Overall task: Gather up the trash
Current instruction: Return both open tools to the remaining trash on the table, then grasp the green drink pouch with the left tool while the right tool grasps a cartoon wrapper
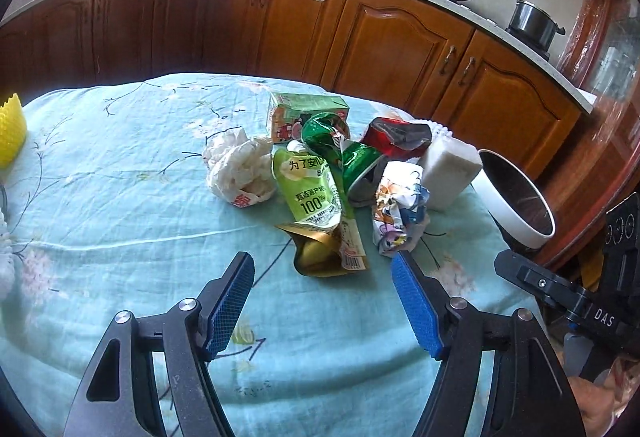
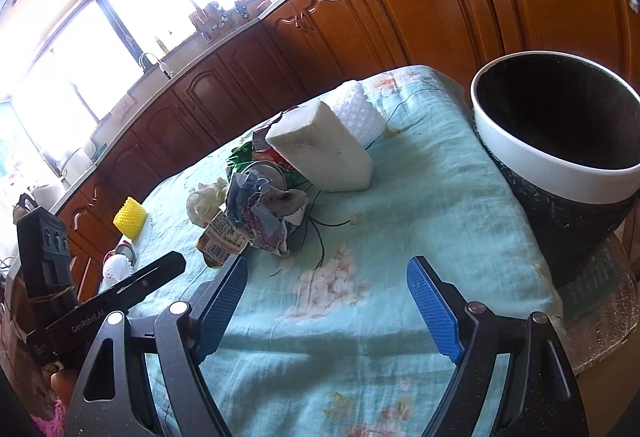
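On the table under the pale blue flowered cloth (image 1: pixel 120 205), the rubbish lies heaped near the middle. From the left: a crumpled white paper wad (image 1: pixel 240 169), a light green drink pouch with a gold base (image 1: pixel 312 197), a crushed green metal can (image 1: pixel 352 161) with a small green juice carton (image 1: pixel 304 111) behind it, a crumpled cartoon-printed wrapper (image 1: pixel 400 213), a flattened red can (image 1: pixel 396 137), and a white foam block (image 1: pixel 448 173). Furthest right stands the round dark bin with a white rim (image 2: pixel 560 165), at the table's edge and apparently empty.

The left gripper (image 1: pixel 324 273) hovers just short of the pouch, fingers spread wide and holding nothing. The right gripper (image 2: pixel 328 277) is likewise spread and empty, facing bare cloth near the wrapper.

Collection seems barely begun. The next move likely calls for advancing onto the nearest piece, pinching firmly, and carrying it rightward to the bin.
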Tool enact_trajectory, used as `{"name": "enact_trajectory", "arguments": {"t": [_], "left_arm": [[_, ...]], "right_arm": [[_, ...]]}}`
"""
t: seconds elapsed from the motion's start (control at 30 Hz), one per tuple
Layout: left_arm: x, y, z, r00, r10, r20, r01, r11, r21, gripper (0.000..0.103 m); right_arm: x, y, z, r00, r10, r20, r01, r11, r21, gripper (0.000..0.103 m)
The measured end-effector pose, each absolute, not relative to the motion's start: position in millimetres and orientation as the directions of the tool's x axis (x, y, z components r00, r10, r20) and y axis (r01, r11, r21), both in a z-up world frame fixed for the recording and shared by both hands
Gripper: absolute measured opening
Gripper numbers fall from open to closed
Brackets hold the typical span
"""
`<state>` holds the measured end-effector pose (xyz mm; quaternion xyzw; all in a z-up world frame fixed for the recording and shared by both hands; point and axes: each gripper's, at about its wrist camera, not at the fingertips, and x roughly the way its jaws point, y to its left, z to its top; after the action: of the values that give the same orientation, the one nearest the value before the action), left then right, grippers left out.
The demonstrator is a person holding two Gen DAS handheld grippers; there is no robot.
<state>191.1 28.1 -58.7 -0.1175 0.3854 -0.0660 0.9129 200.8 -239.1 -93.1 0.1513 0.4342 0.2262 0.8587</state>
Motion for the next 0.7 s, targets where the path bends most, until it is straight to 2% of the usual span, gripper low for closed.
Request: {"name": "enact_trajectory", "arguments": {"t": [0.07,0.23,0.4,0.47,0.5,0.53,0.57,0.6,0.7], "left_arm": [[197.4,31.3,-58.1,0.69,-0.209,-0.693,0.033,0.966,-0.258,0.07],[214.3,31.9,-58.7,0.678,-0.202,-0.707,0.05,0.972,-0.23,0.067],[231.2,30.9,-63.7,0.657,-0.219,-0.721,0.074,0.971,-0.227,0.063],[238.6,28.7,-68.1,0.641,-0.237,-0.73,0.09,0.968,-0.235,0.057],[242.5,27.0,-70.7,0.634,-0.241,-0.735,0.097,0.968,-0.233,0.056],[245.6,24.7,-73.3,0.626,-0.243,-0.741,0.104,0.968,-0.229,0.052],[248.4,22.4,-76.0,0.618,-0.242,-0.748,0.107,0.969,-0.224,0.047],[251.0,20.6,-78.6,0.611,-0.238,-0.755,0.109,0.97,-0.218,0.047],[254.9,18.1,-81.7,0.619,-0.232,-0.75,0.112,0.972,-0.208,0.046]], "right_arm": [[204.7,-230.0,-92.6,0.513,0.532,-0.674,-0.27,0.845,0.461,0.078],[220.1,-210.5,-94.0,0.487,0.561,-0.669,-0.285,0.827,0.485,0.052],[240.2,-191.0,-98.0,0.466,0.591,-0.659,-0.3,0.806,0.51,0.043],[248.9,-184.1,-103.3,0.452,0.596,-0.664,-0.302,0.803,0.515,0.04],[252.1,-181.6,-106.4,0.446,0.595,-0.669,-0.3,0.804,0.514,0.033],[254.3,-180.3,-108.7,0.439,0.593,-0.675,-0.299,0.805,0.513,0.022],[256.0,-178.7,-111.3,0.43,0.594,-0.68,-0.299,0.804,0.514,0.016],[256.3,-178.1,-113.4,0.422,0.597,-0.682,-0.3,0.802,0.516,0.006],[250.4,-180.9,-112.3,0.434,0.585,-0.685,-0.308,0.811,0.498,0.002]]}}
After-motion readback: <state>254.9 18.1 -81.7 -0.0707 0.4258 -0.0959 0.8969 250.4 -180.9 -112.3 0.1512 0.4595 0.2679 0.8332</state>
